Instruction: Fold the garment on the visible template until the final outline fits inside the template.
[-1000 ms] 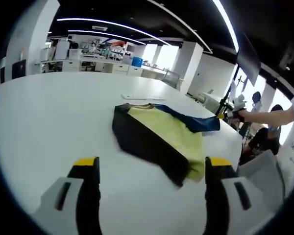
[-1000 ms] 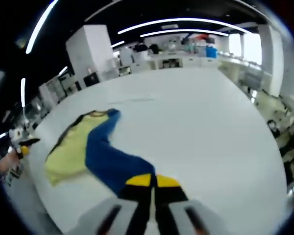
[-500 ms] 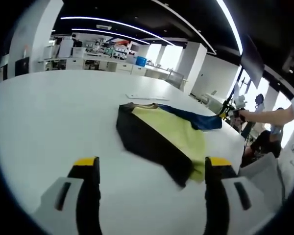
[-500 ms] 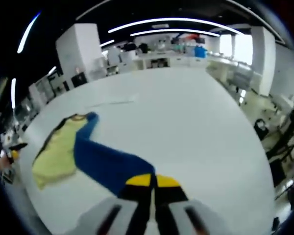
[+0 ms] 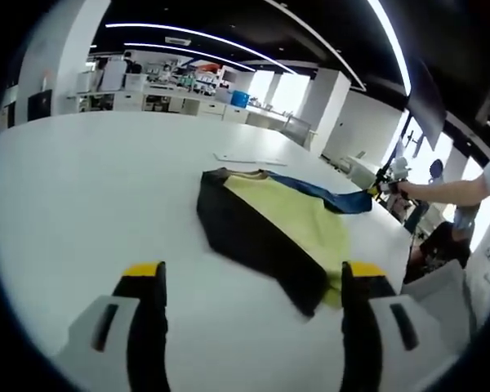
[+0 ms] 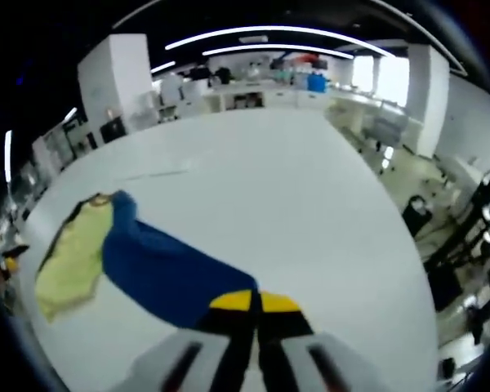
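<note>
A garment lies flat on the white table (image 5: pixel 82 188), with a black panel (image 5: pixel 249 241), a yellow panel (image 5: pixel 298 220) and a blue sleeve (image 5: pixel 310 189). In the left gripper view my left gripper (image 5: pixel 253 273) hovers open on the near side of it, nothing between its jaws. At the right table edge my right gripper (image 5: pixel 384 189) holds the sleeve's end, stretching it taut. In the right gripper view the right gripper (image 6: pixel 254 304) is shut on the blue sleeve (image 6: pixel 163 273), which runs back to the yellow panel (image 6: pixel 69 261) and collar (image 6: pixel 98 200).
A thin flat white strip (image 5: pixel 249 159) lies on the table just beyond the collar, also the white strip (image 6: pixel 155 173). A person's arm (image 5: pixel 449 189) reaches in from the right. Benches and shelving stand far behind. The table edge (image 6: pixel 408 269) drops off to the right.
My right gripper has drawn the blue sleeve out from the body, so it now lies straighter and thinner towards the table edge. The left gripper stays open and hardly moves.
</note>
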The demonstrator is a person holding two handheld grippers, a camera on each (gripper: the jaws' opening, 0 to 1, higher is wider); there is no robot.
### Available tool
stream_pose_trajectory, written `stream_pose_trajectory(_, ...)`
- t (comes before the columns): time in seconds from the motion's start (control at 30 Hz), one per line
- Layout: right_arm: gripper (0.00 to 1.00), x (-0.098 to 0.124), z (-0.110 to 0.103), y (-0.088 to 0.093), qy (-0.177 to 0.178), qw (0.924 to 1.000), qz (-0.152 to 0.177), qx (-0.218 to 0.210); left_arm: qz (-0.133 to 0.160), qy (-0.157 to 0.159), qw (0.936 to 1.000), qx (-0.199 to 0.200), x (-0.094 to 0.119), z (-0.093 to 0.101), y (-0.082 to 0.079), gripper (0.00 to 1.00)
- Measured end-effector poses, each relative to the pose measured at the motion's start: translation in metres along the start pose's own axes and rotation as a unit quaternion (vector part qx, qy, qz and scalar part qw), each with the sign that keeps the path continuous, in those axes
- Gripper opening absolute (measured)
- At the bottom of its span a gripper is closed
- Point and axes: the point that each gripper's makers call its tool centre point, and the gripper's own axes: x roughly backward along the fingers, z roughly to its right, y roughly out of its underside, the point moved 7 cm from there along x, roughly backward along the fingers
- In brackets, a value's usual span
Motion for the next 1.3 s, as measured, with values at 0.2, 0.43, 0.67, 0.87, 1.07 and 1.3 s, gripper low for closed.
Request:
stream_pose_trajectory(0.2, 0.00, -0.017, 0.018, -0.013, 0.021, 0.9997, -0.011, 0.011, 0.005, -0.007, 0.9999, 0.012, -0.002, -0.002, 0.002, 0.86)
stream_pose_trajectory(0.43, 0.00, -0.029, 0.024, -0.019, 0.034, 0.9992, -0.012, 0.014, 0.000, -0.008, 0.9999, 0.015, -0.005, -0.005, 0.002, 0.85)
stream_pose_trajectory(0.67, 0.00, -0.045, 0.035, -0.019, 0.044, 0.9984, -0.034, 0.011, -0.005, -0.009, 0.9998, 0.015, -0.009, -0.010, 0.002, 0.85)
stream_pose_trajectory(0.87, 0.00, -0.050, 0.037, -0.010, 0.045, 0.9975, -0.053, 0.011, -0.010, -0.014, 0.9997, 0.017, -0.009, -0.009, 0.005, 0.85)
stream_pose_trajectory(1.07, 0.00, -0.058, 0.040, -0.003, 0.043, 0.9966, -0.068, 0.017, -0.016, -0.017, 0.9995, 0.021, -0.007, -0.005, 0.011, 0.85)
stream_pose_trajectory(1.3, 0.00, -0.061, 0.042, 0.000, 0.040, 0.9958, -0.081, 0.017, -0.019, -0.019, 0.9992, 0.028, -0.008, -0.007, 0.016, 0.85)
